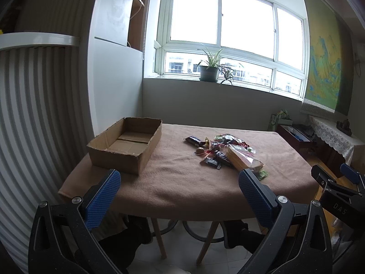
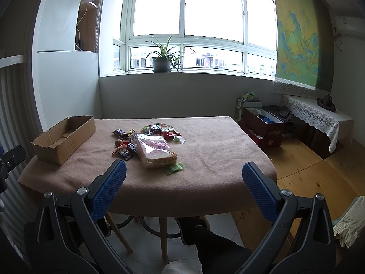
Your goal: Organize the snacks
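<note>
Nothing sorted yet: cardboard box point(image 1: 125, 145) sits empty ahead-left of the left gripper point(image 1: 179, 190), whole snack pile point(image 2: 148, 145) lies loose on the bench point(image 2: 205, 159) ahead of the right gripper point(image 2: 183, 180); both grippers' fingers released, holding nothing.

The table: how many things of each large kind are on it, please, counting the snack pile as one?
cardboard box: 1
snack pile: 1
Total: 2. Single snacks in the pile overlap too much to count.
</note>
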`<state>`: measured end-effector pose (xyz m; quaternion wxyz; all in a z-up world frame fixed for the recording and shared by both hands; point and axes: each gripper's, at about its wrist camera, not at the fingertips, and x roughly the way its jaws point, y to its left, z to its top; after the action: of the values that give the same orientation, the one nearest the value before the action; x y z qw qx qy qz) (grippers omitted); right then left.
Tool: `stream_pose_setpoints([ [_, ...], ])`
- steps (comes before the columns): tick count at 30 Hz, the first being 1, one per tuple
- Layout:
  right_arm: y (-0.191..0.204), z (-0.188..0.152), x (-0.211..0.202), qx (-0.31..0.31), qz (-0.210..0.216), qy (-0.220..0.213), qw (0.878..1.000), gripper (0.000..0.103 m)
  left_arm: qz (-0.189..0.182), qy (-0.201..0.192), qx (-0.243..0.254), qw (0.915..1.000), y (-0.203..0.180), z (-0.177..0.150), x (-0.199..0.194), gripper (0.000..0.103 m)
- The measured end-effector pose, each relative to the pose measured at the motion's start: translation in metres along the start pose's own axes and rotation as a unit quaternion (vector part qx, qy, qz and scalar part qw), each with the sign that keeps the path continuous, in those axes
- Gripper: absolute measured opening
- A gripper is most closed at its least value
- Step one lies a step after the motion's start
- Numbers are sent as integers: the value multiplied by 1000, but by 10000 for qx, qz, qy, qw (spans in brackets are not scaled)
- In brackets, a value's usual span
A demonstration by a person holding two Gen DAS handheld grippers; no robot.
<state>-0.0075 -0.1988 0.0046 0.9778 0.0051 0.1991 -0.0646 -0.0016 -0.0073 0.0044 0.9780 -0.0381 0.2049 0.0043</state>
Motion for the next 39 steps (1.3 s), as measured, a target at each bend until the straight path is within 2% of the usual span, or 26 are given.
stream_pose_setpoints([
  [28, 0, -1, 2, 9, 7, 31, 10000, 103, -39, 28, 15, 10000, -4, 0, 3, 102],
  [39, -1, -4, 39, -49, -9, 223, 9997, 103, -133, 207, 74, 9997, -8, 2, 30, 102],
])
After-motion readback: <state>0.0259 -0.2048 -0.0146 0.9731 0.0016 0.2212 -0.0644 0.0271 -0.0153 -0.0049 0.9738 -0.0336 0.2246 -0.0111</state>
